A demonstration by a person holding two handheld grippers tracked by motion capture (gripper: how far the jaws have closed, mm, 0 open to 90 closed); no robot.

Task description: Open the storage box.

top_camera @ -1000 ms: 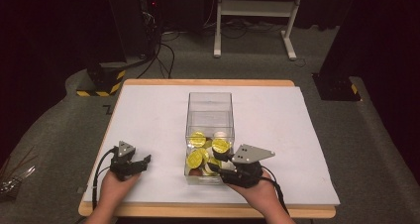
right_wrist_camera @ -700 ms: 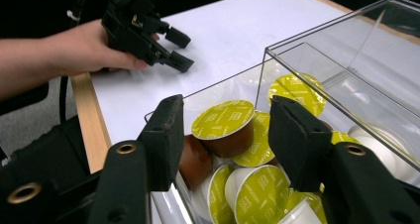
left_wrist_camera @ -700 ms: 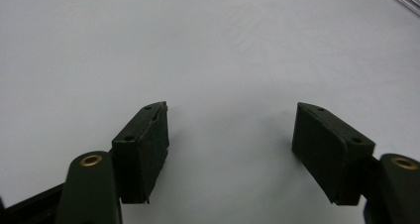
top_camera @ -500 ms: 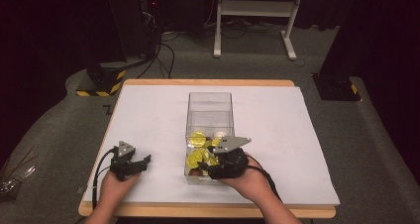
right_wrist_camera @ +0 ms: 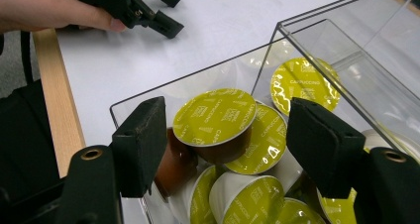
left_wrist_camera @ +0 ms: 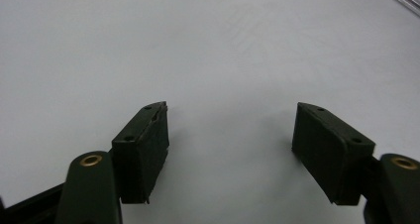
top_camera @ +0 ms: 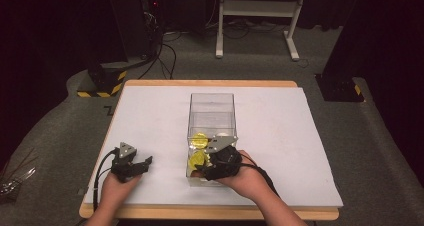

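A clear plastic box [top_camera: 211,102] stands mid-table, its near end heaped with yellow-lidded coffee capsules [top_camera: 199,139]. My right gripper [top_camera: 201,171] hangs over that near end; its jaws have just been opening and stand open. In the right gripper view [right_wrist_camera: 228,144] a brown capsule with a yellow lid [right_wrist_camera: 216,116] lies between and beyond the pads, untouched, among other capsules inside the box wall [right_wrist_camera: 317,50]. My left gripper [top_camera: 143,164] rests on the white table to the left of the box. In the left gripper view [left_wrist_camera: 230,149] its jaws are apart with bare table between them.
The white table top [top_camera: 150,116] has a wooden front edge [right_wrist_camera: 52,100]. The far half of the box holds nothing. A white stand [top_camera: 257,16], cables and dark equipment sit on the floor beyond the table. The left hand [right_wrist_camera: 44,6] lies near the front edge.
My right gripper has moved left from beside the box to over its near end, above the capsules. The left gripper has stayed still.
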